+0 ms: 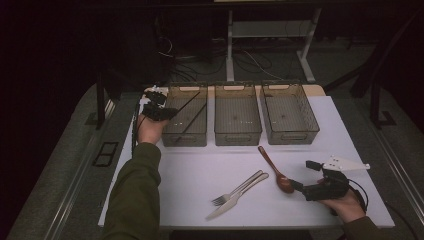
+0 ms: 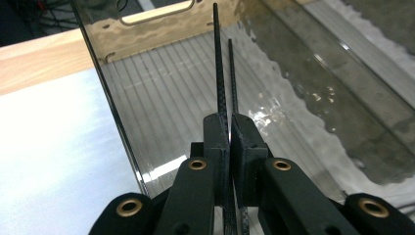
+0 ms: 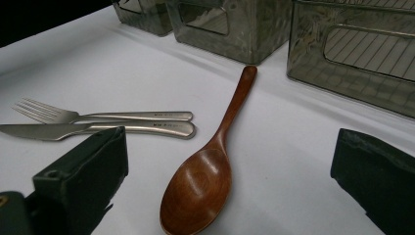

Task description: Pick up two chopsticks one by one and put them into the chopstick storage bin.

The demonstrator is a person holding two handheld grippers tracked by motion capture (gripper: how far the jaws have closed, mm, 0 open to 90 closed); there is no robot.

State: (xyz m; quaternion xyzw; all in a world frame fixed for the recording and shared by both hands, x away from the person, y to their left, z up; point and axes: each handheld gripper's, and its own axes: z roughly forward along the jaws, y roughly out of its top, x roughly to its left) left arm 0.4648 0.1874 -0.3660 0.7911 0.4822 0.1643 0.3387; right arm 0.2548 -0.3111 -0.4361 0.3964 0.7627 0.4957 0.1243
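My left gripper is shut on a pair of thin black chopsticks. The sticks reach out over the inside of the left clear bin and slant down toward its ribbed floor. At the table's front right my right gripper stands open, with nothing between its pads. Just ahead of its jaws a brown wooden spoon lies flat on the white table, bowl toward the gripper. A steel fork and knife lie side by side left of the spoon.
A middle bin and a right bin stand in a row with the left one at the back of the white table. Cables and desk legs lie on the floor behind.
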